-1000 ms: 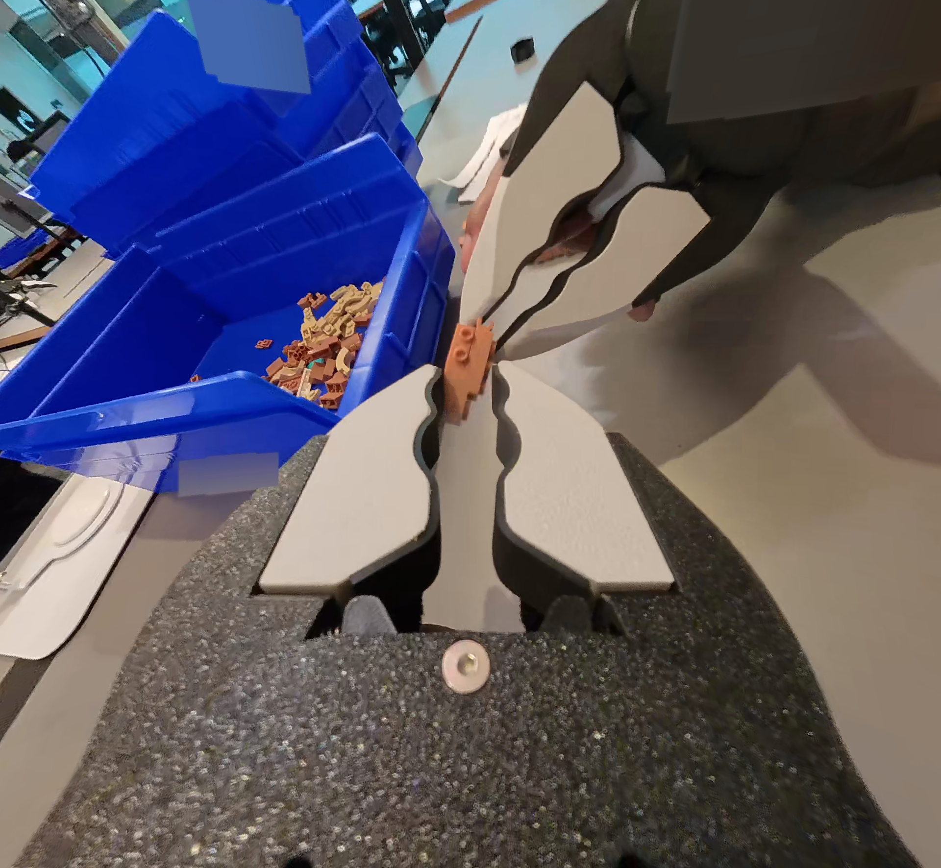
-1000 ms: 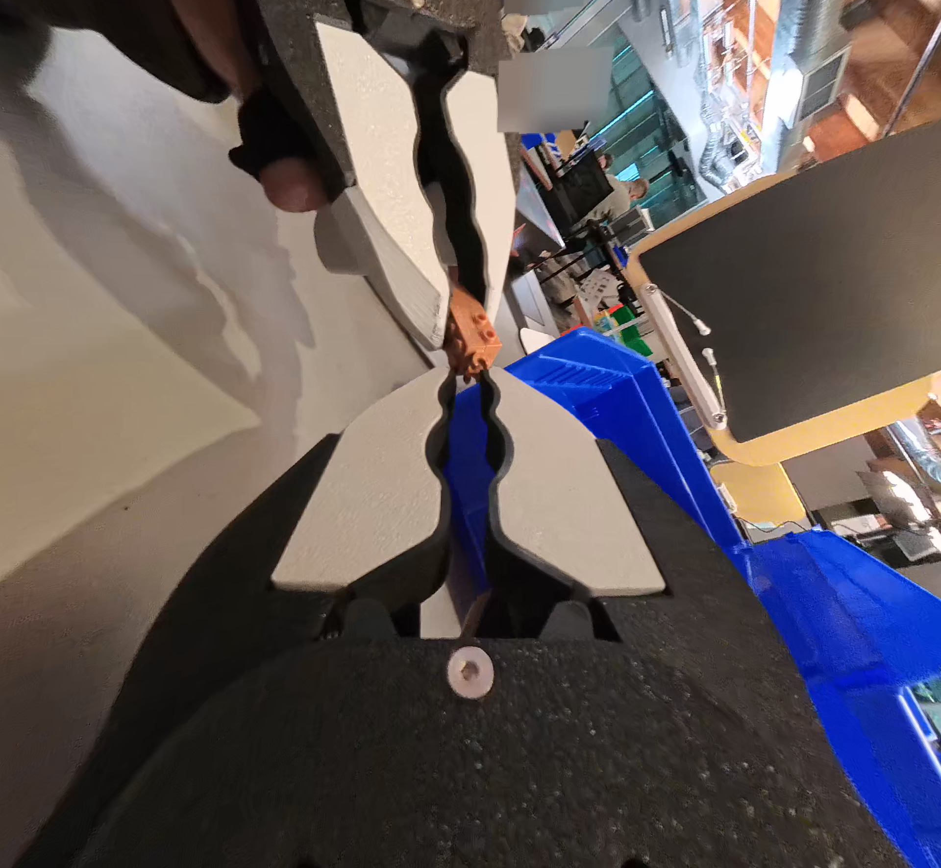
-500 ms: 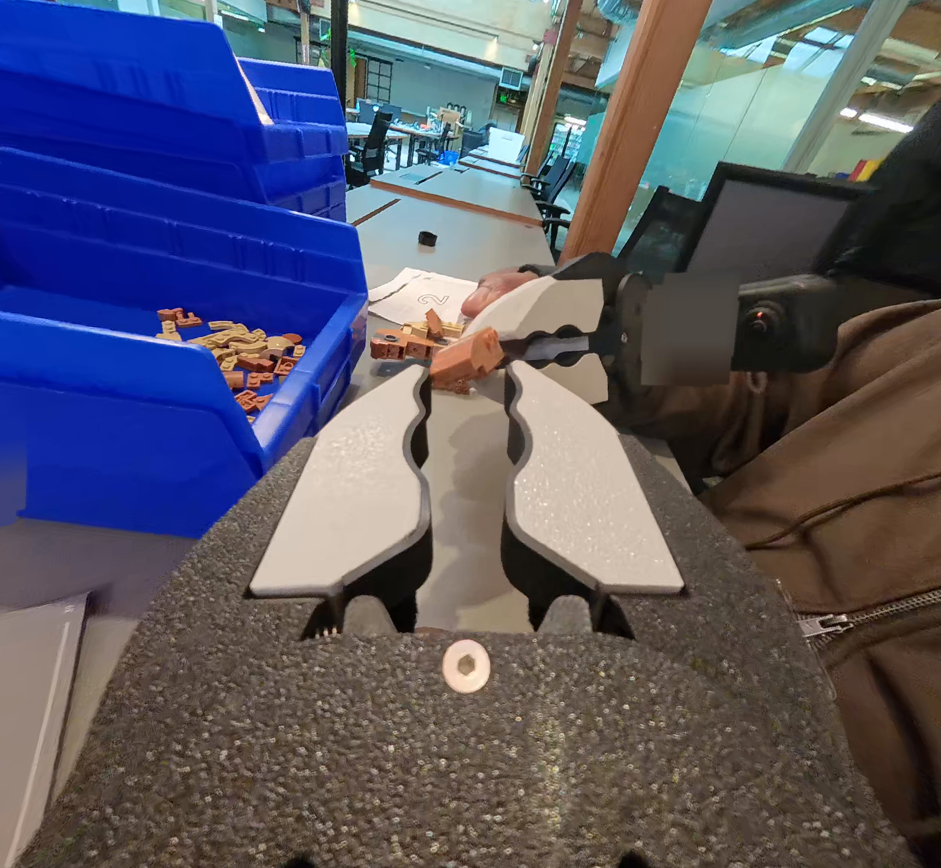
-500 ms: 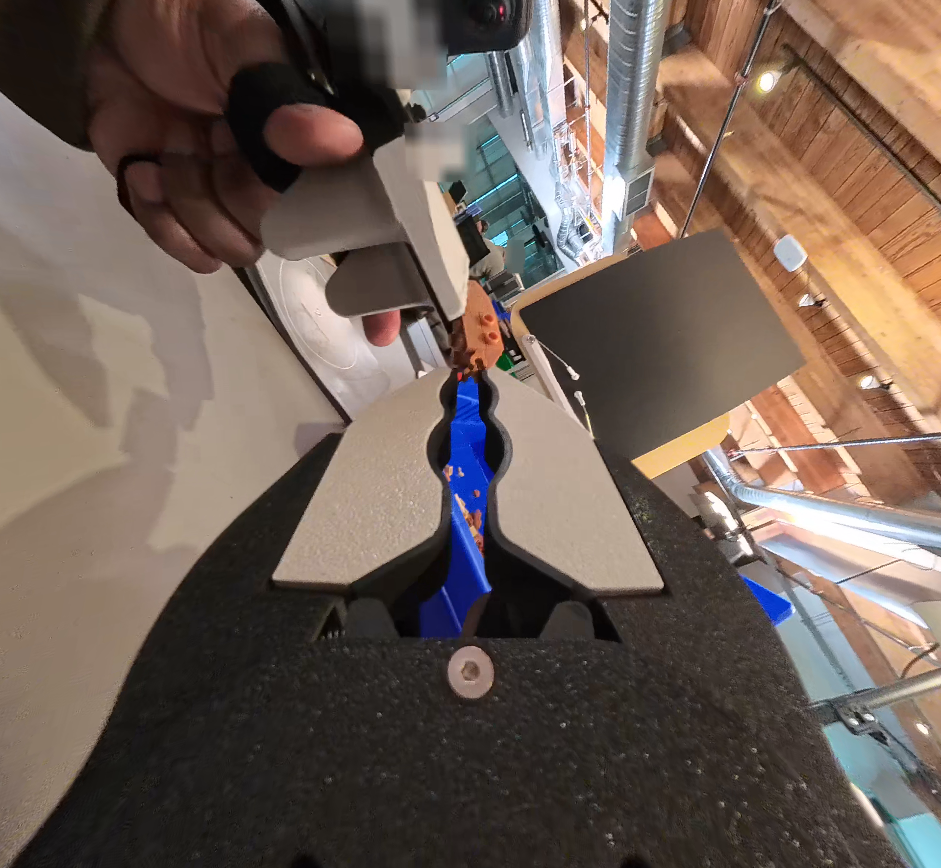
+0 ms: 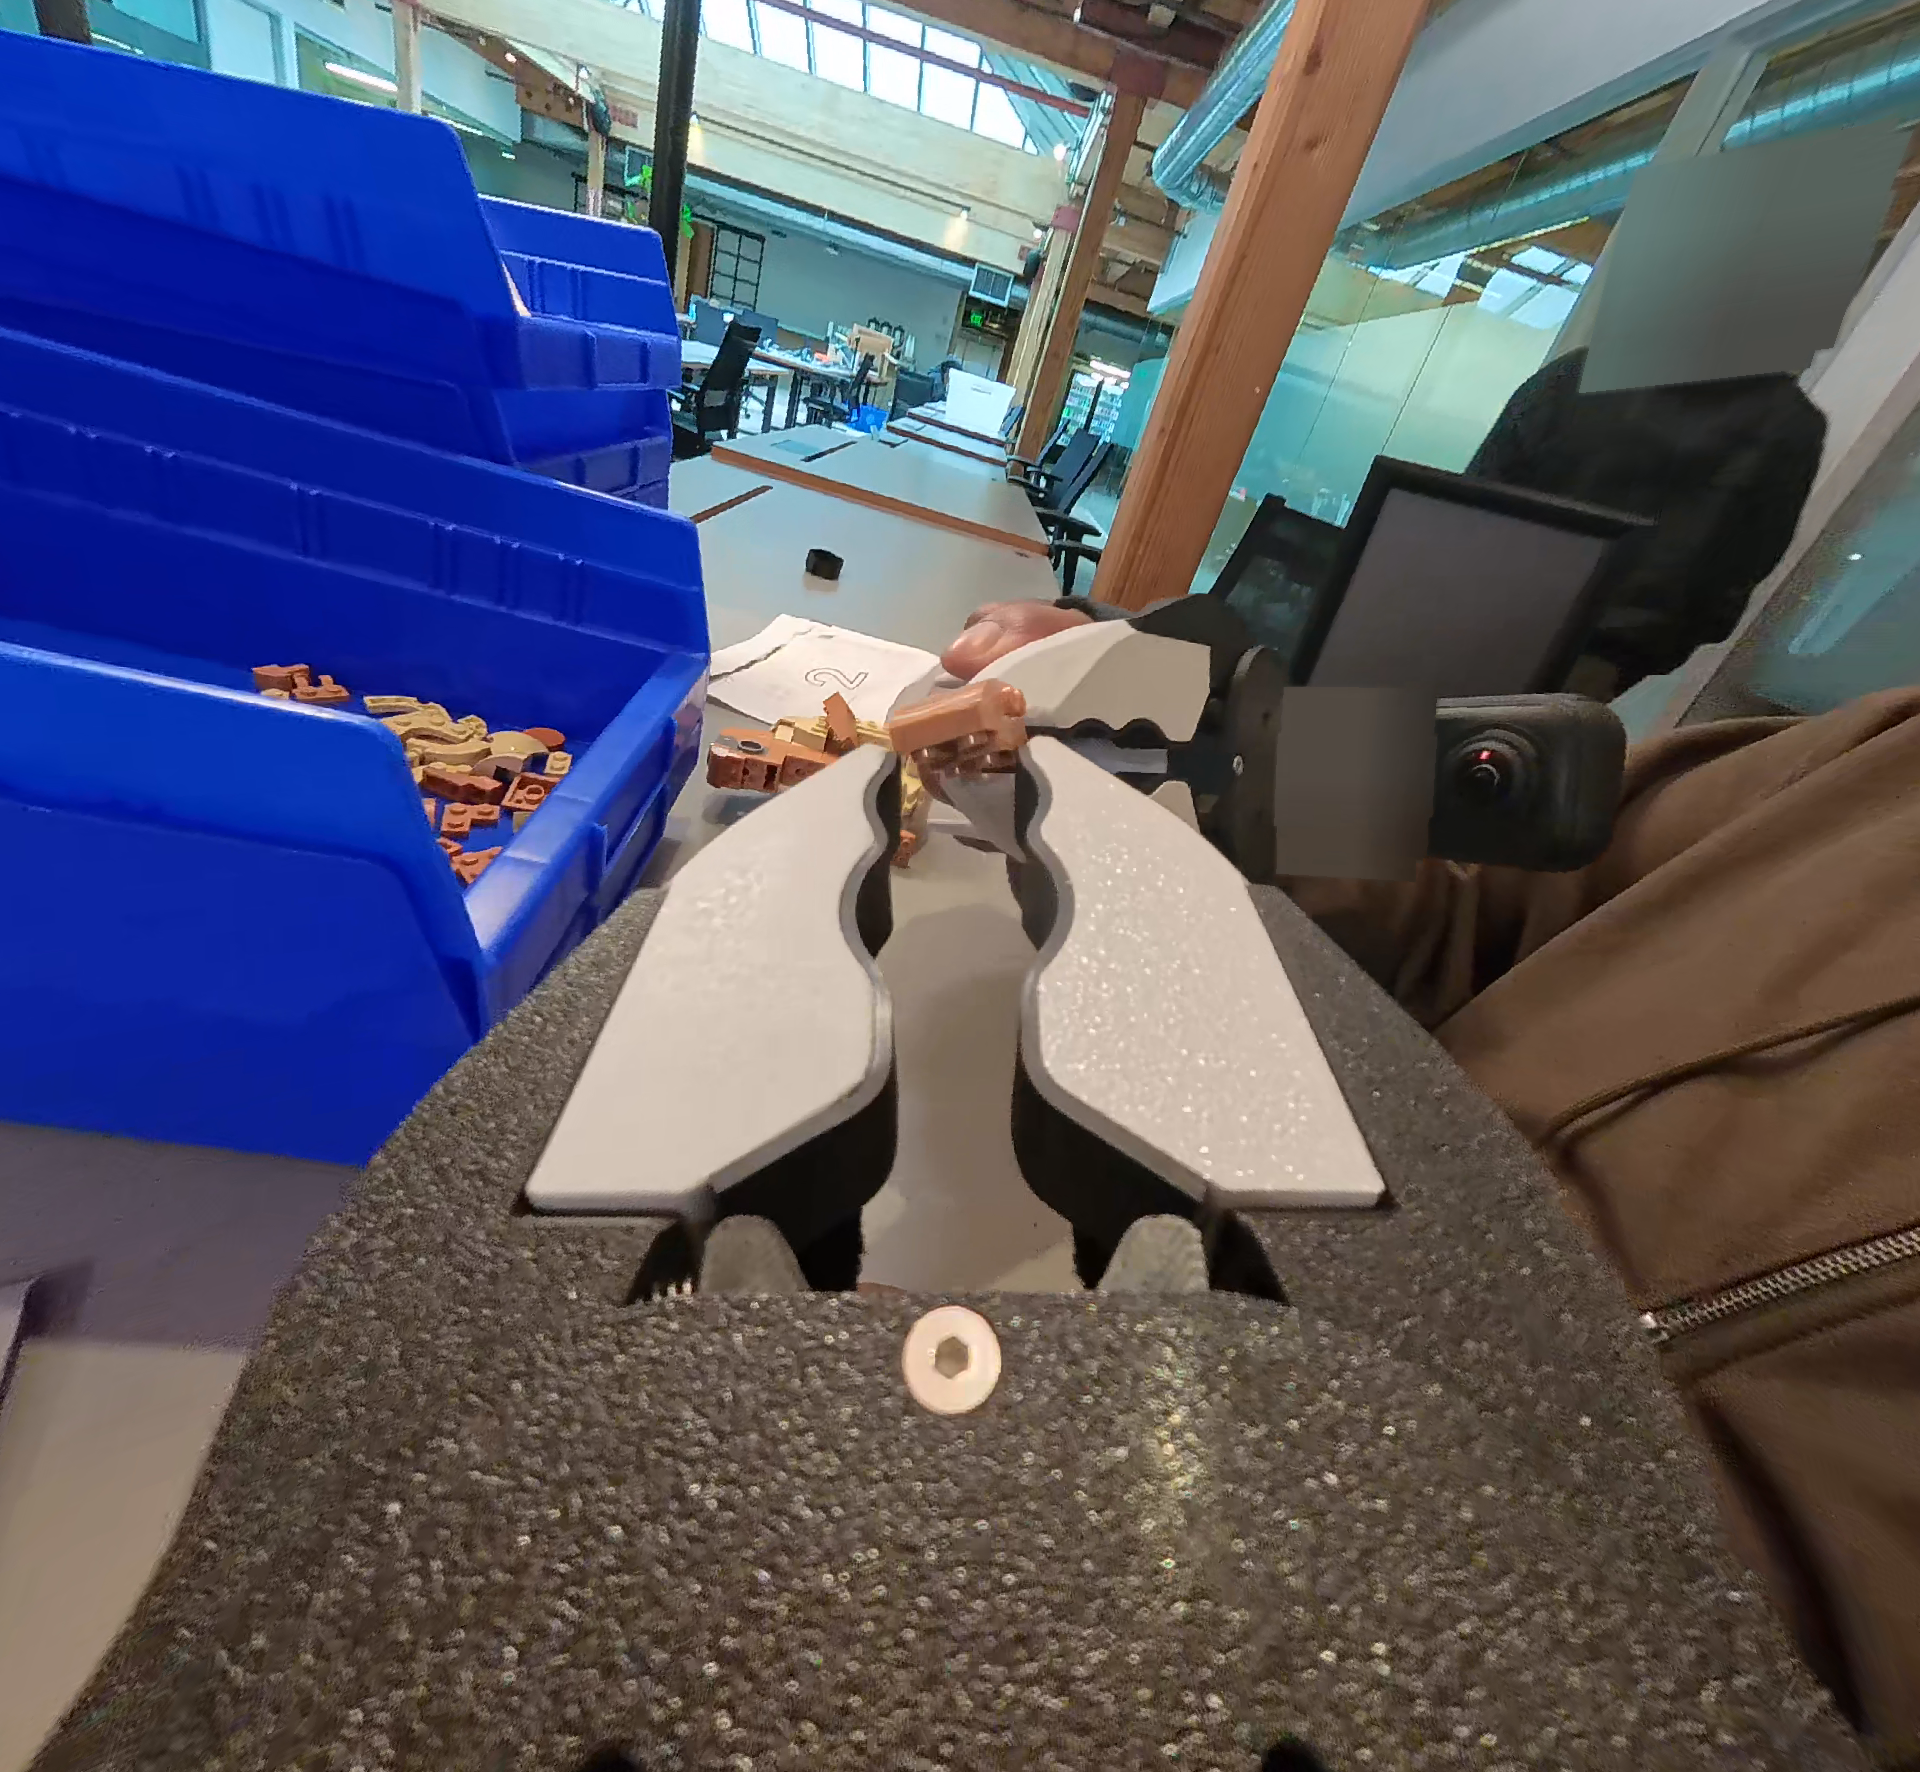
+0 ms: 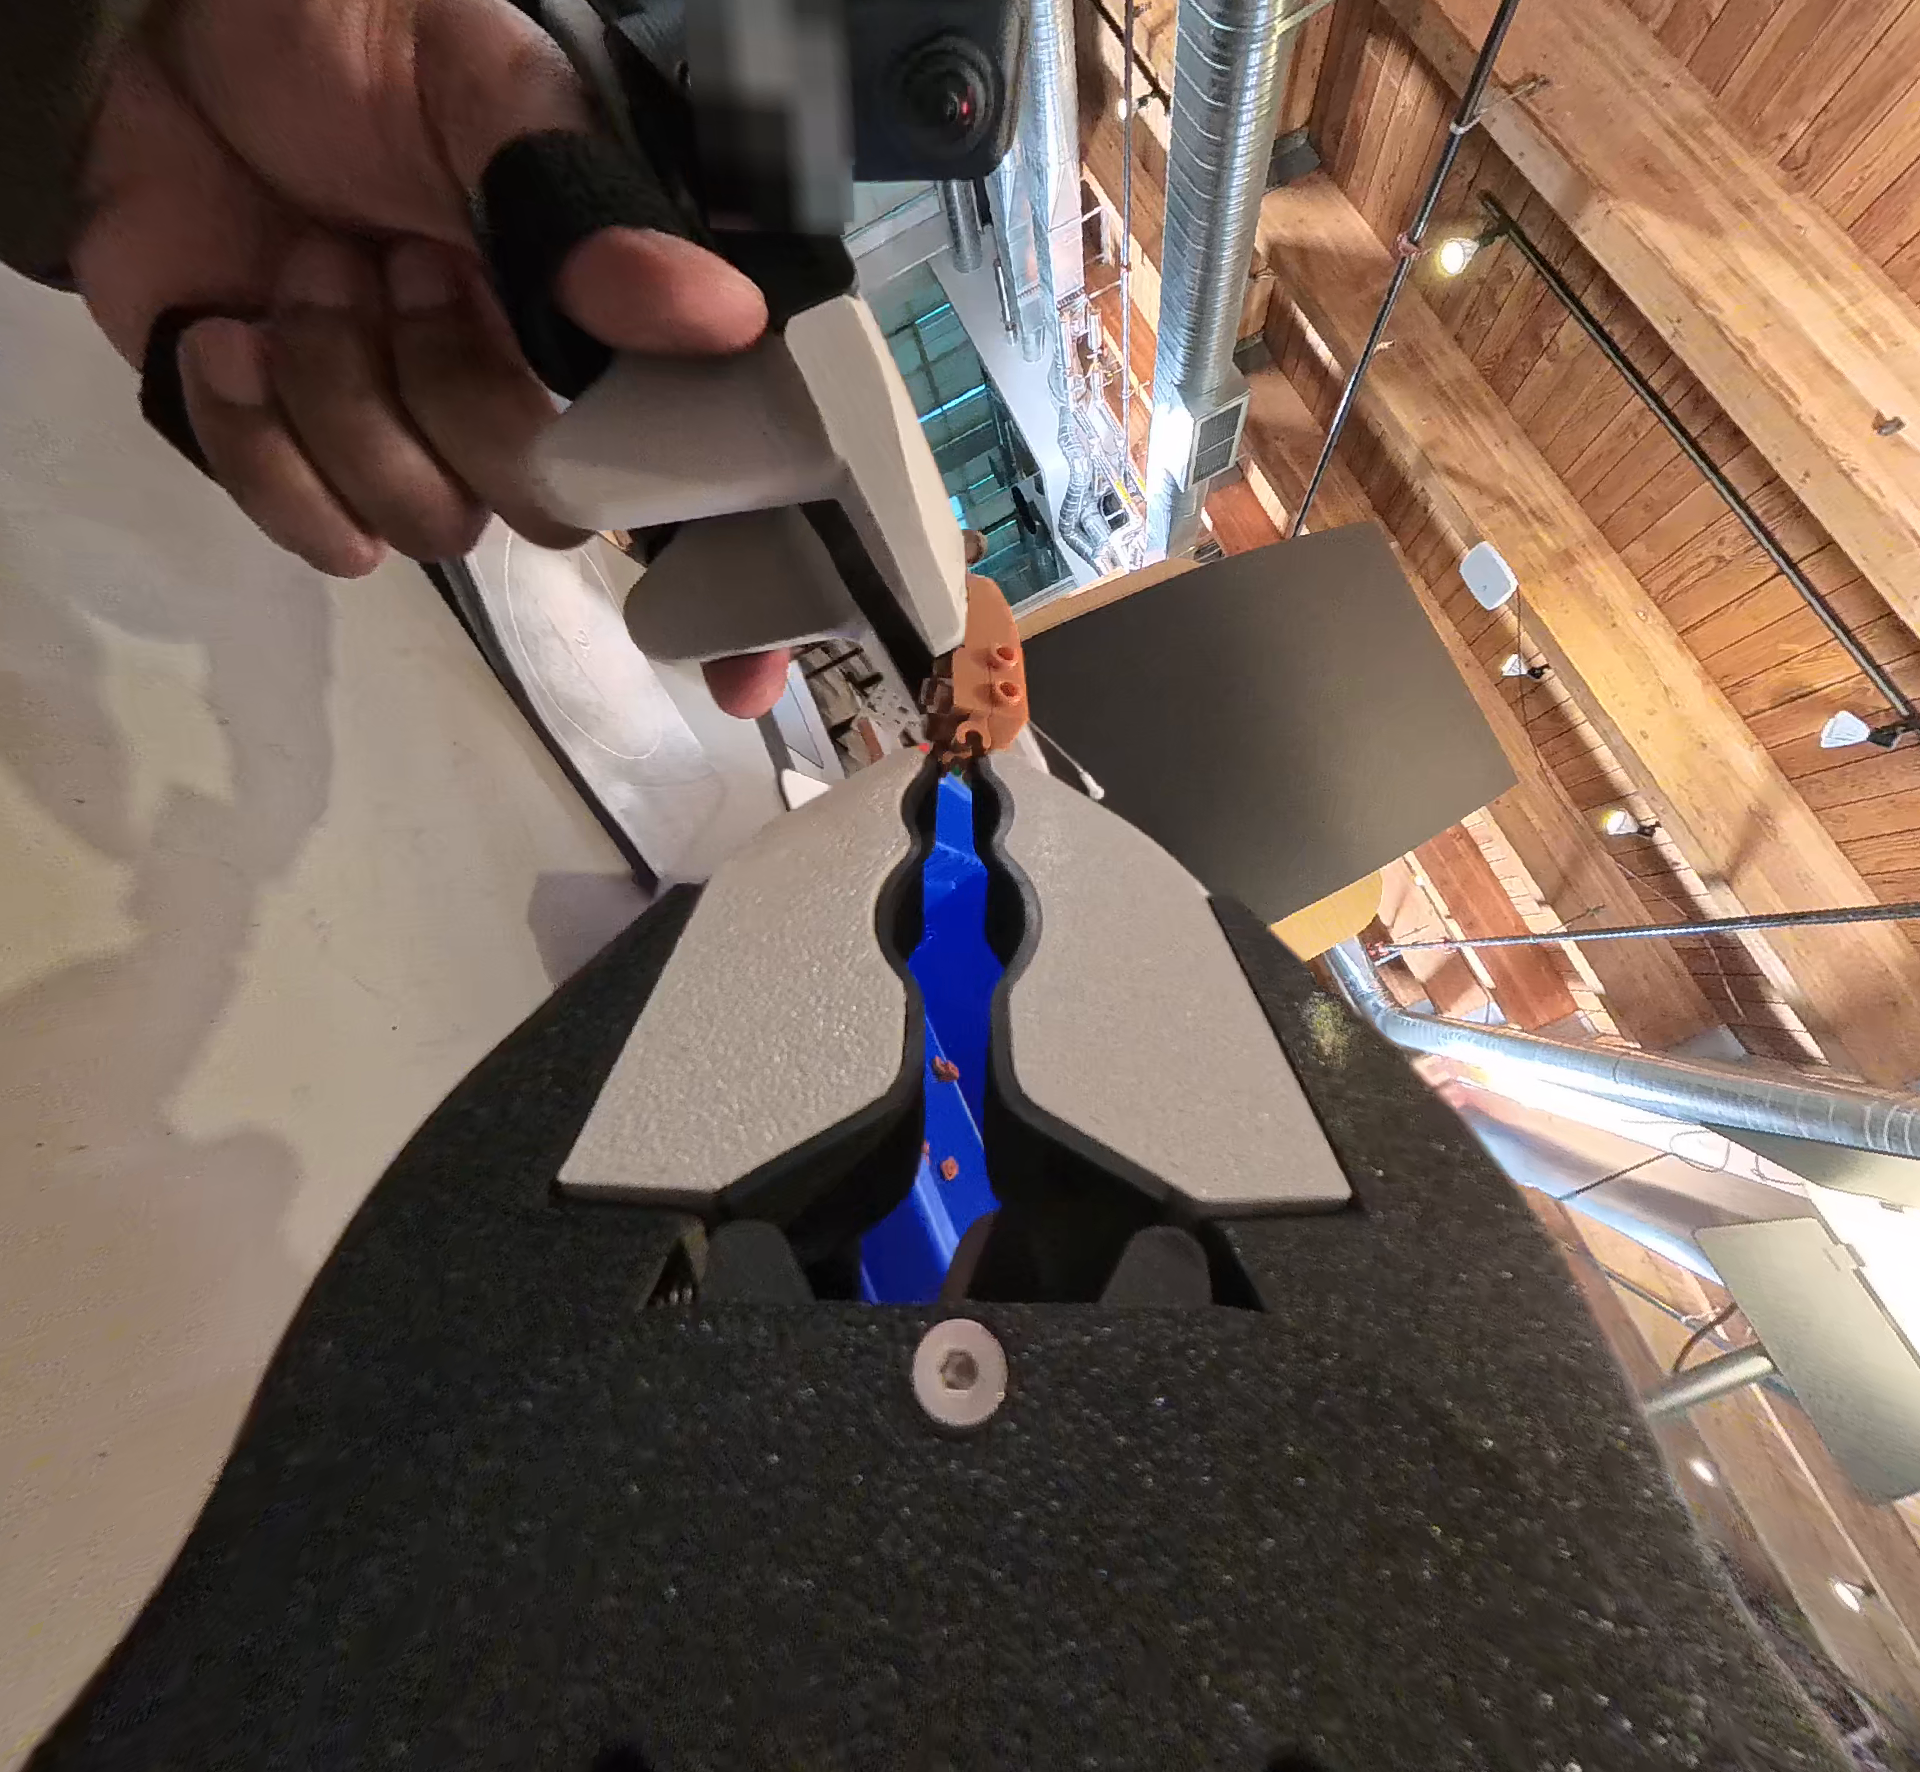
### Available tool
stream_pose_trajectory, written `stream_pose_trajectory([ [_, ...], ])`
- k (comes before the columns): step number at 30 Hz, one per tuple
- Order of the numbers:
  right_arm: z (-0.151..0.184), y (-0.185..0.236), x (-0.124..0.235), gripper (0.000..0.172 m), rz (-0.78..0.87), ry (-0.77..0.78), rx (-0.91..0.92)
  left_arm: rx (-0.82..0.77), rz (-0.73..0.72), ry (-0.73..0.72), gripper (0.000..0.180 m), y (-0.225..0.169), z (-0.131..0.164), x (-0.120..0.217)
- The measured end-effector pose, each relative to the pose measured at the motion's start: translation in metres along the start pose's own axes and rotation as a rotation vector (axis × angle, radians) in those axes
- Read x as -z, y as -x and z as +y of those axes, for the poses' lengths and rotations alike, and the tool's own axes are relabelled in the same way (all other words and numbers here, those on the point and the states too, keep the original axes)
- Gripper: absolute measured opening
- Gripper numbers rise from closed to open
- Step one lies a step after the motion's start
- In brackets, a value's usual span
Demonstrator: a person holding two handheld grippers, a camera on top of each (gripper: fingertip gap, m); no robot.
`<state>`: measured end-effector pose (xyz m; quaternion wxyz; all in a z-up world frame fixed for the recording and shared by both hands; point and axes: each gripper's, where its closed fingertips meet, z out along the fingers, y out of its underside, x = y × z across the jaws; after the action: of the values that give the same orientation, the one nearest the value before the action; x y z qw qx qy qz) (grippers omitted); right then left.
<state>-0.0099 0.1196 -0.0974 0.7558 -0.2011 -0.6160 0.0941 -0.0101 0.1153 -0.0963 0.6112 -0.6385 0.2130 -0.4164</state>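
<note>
Your left gripper [image 5: 956, 761] and right gripper [image 6: 961, 754] both pinch one brown brick assembly [image 5: 956, 720] above the table [image 5: 914, 517]; beyond lie loose bricks [image 5: 774, 761], a blue bin [image 5: 582, 642] alongside.

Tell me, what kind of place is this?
Probably an open-plan office or workshop: long desks with office chairs, blue parts bins holding small building bricks, and exposed wooden beams overhead.

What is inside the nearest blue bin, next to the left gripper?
Inside the blue bin lies a loose scatter of small brown and tan toy bricks on its blue floor. The bin's near front wall covers the front part of the floor, so anything lying there cannot be seen.
</note>
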Motion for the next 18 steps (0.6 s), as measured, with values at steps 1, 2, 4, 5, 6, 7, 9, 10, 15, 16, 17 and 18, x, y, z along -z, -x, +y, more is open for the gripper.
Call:
stream_pose_trajectory([
  [1,0.000,-0.001,0.000,0.006,0.009,0.001,0.007,0.007,0.003,-0.006,0.021,0.000,-0.001,-0.001],
  [2,0.000,-0.002,0.000,0.006,0.018,0.003,0.014,0.011,0.003,-0.009,0.021,0.000,-0.001,-0.001],
  [4,0.000,-0.004,0.001,0.006,0.035,0.004,0.025,0.024,-0.001,-0.015,0.020,0.000,-0.002,-0.001],
  [5,-0.001,-0.005,0.001,0.006,0.043,0.003,0.034,0.036,-0.001,-0.021,0.021,0.001,-0.003,-0.002],
  [6,-0.001,-0.006,0.001,0.005,0.051,0.002,0.043,0.052,0.004,-0.026,0.021,0.000,-0.003,-0.002],
  [7,-0.002,-0.006,0.002,0.006,0.058,-0.001,0.051,0.067,0.013,-0.031,0.022,0.000,-0.004,-0.002],
  [9,-0.004,-0.008,0.002,0.006,0.074,-0.004,0.076,0.082,0.026,-0.040,0.024,-0.001,-0.005,-0.002],
  [10,-0.004,-0.008,0.002,0.006,0.080,-0.004,0.087,0.086,0.030,-0.042,0.025,-0.002,-0.005,-0.002],
  [15,-0.008,-0.009,0.004,0.006,0.101,-0.021,0.108,0.104,0.054,-0.061,0.027,-0.005,-0.006,-0.003],
  [16,-0.008,-0.010,0.004,0.006,0.103,-0.023,0.108,0.100,0.052,-0.067,0.027,-0.005,-0.007,-0.003],
  [17,-0.009,-0.010,0.004,0.005,0.104,-0.025,0.107,0.089,0.044,-0.078,0.027,-0.004,-0.008,-0.003],
  [18,-0.009,-0.010,0.004,0.005,0.104,-0.026,0.106,0.076,0.036,-0.095,0.026,-0.004,-0.011,-0.002],
])
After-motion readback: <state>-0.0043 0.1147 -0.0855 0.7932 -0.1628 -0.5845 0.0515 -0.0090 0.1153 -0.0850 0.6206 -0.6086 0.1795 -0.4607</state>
